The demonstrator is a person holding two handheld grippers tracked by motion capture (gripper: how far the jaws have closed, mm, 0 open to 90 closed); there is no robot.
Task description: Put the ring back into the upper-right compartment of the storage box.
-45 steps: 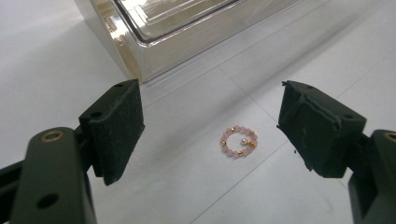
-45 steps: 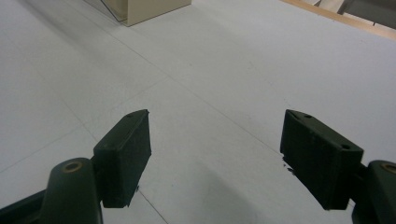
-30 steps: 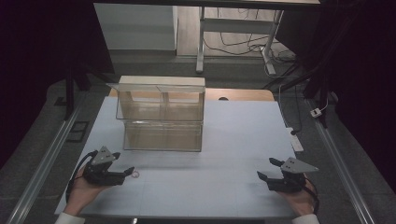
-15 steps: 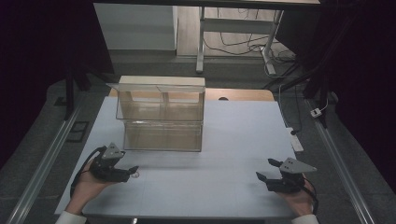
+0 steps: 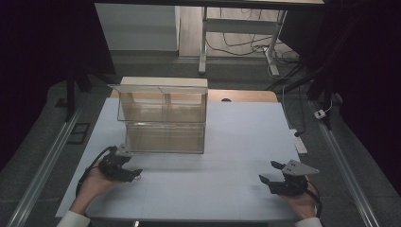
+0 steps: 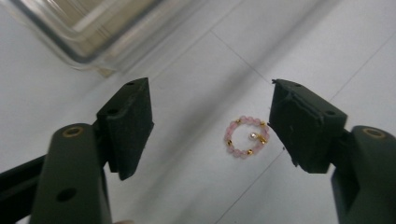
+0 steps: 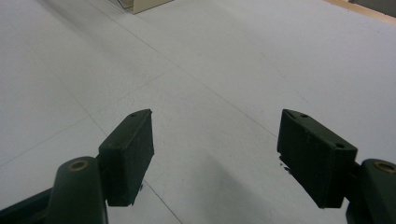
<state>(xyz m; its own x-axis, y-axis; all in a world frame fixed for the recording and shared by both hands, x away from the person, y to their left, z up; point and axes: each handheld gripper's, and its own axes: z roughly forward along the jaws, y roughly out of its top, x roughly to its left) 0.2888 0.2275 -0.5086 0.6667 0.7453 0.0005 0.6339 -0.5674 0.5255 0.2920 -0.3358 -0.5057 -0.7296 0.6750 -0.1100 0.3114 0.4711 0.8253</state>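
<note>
Here, bracelet (image 6: 246, 136) between left tool (image 6: 210, 123) jaws

Dark room; grey floor (image 5: 156, 64) beyond the white table (image 5: 246, 142), cables (image 5: 236, 42) under a far desk (image 5: 203, 38).

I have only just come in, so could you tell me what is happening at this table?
A person sits at a white table with a two-jaw gripper in each hand. The left gripper is open and poised over a small pink bead bracelet with gold spacers, which lies flat on the table between its jaws, nearer one jaw, not yet gripped. A clear plastic storage box stands just beyond it. The right gripper is open too, holding nothing, over bare table near the front right.
</note>
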